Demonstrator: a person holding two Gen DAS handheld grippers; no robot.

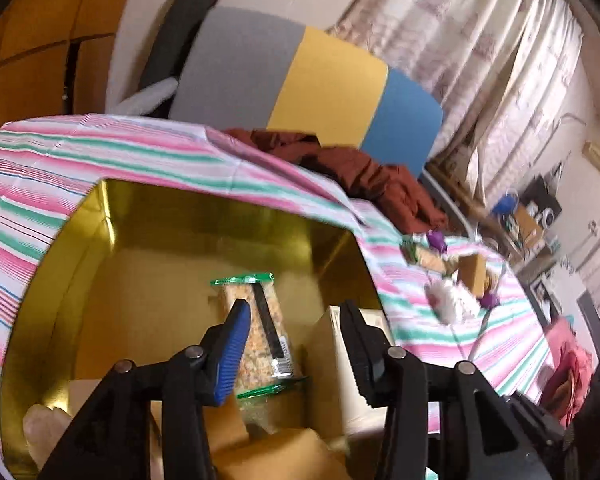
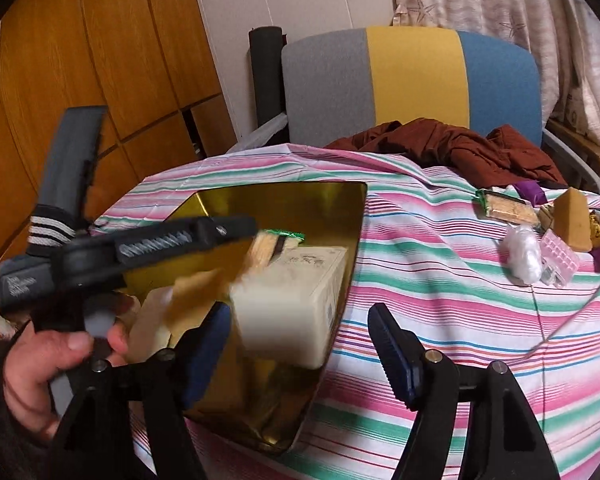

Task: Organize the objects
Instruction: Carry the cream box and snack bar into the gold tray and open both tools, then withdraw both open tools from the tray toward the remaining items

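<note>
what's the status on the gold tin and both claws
Left claw open over the gold tin, holding nothing. Right claw open, empty. Snack packet and cream box in the tin. Loose items on striped cloth.

The cloth [image 2: 440,300] over the surface runs in pink, green and white stripes (thin blue and orange lines between). The open tin [image 1: 204,216] shines gold inside, holding a cream box [image 2: 296,300] and a green-edged snack packet [image 1: 260,332]. The chair back [image 2: 412,80] is banded grey, yellow, blue; a rust-brown garment [image 2: 452,148] lies crumpled. Blue pads line the black fingers [image 2: 392,352].
</note>
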